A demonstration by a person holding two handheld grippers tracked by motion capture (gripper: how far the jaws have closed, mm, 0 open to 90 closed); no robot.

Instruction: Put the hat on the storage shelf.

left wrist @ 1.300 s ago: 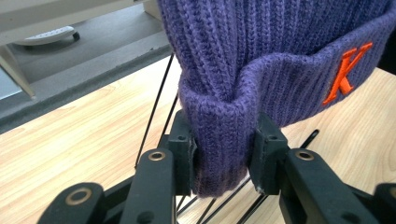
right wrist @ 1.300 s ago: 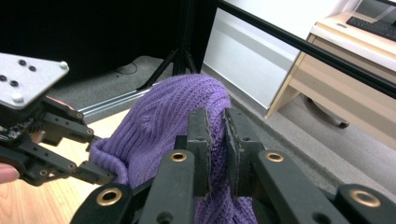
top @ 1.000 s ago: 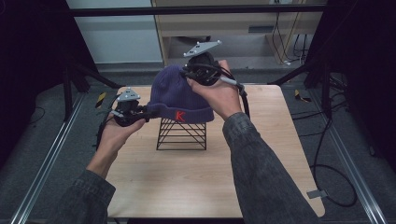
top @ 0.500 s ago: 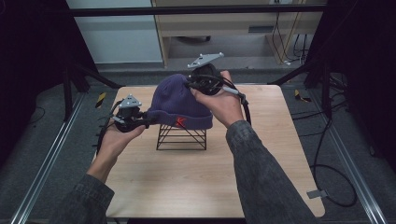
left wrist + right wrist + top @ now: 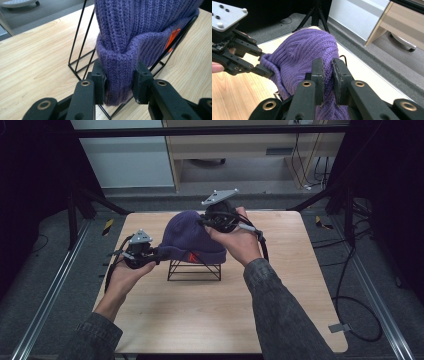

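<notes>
A purple knitted beanie (image 5: 192, 240) with a small red tag lies draped over a black wire rack (image 5: 195, 270) in the middle of the wooden table (image 5: 200, 320). My left gripper (image 5: 159, 255) is shut on the folded brim (image 5: 117, 75) at the beanie's left end. My right gripper (image 5: 207, 222) is shut on a pinch of the knit (image 5: 328, 75) near the beanie's crown. In the right gripper view the left gripper (image 5: 265, 71) holds the brim at the far side. The wire rack (image 5: 80, 50) shows under the beanie in the left gripper view.
Cables trail from both grippers over the table. Black tripod legs (image 5: 85, 200) stand off the back left corner. A wooden cabinet (image 5: 250, 150) stands behind the table. Dark curtains hang on both sides.
Both grippers have lowered the beanie onto the rack and spread it out. The left gripper has pulled the brim further left and down. The right gripper has dropped slightly.
</notes>
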